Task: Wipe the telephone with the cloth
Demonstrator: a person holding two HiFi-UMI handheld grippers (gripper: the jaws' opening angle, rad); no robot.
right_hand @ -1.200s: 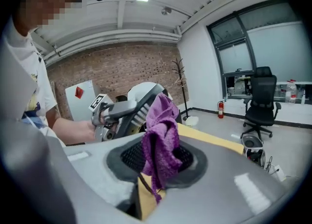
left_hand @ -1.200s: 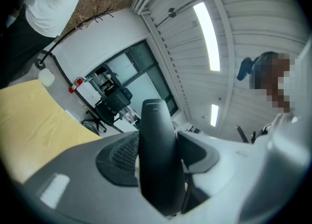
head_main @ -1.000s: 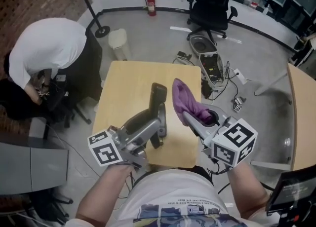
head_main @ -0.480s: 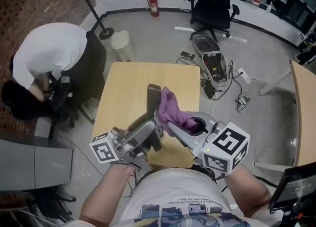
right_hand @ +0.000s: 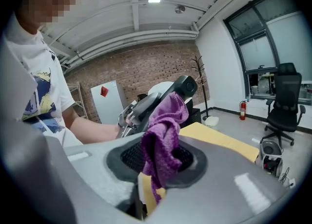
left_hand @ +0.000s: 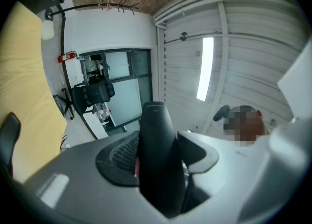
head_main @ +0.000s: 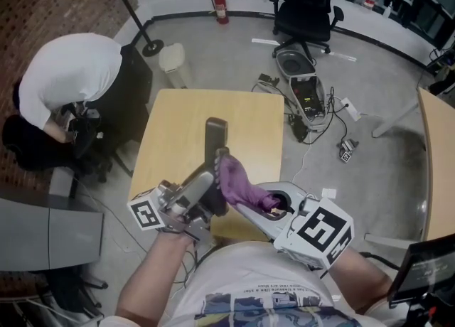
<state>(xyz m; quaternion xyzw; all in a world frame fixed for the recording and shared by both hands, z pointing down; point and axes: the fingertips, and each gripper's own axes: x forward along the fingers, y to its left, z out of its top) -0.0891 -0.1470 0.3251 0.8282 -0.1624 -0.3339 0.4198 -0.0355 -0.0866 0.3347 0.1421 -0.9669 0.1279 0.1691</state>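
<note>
The long black plastic telephone handset [head_main: 215, 136] stands up out of the left gripper [head_main: 206, 194], whose jaws are clamped on its lower end; in the left gripper view it fills the gap between the pads and its rounded top points away from the camera. The crumpled purple cloth [head_main: 238, 185] sits pinched in the closed jaws of the right gripper [head_main: 249, 208], bunched above them, and its upper fold lies against the handset's right side just above the left jaws. Both are held above the near edge of the square pale wooden table [head_main: 178, 126].

The handset is smooth and matte, narrow in the shaft with a wider, rounded end. The cloth has a nubbly, towel-like weave and hangs in soft folds. Both grippers are grey moulded plastic with dark, mesh-textured pads, and each carries a white cube printed with black square markers.

A second ago the cloth was off to the handset's right with bare table showing between them; since then the right gripper has swung left until cloth and handset meet, while the left gripper's hold on the handset looks unchanged
</note>
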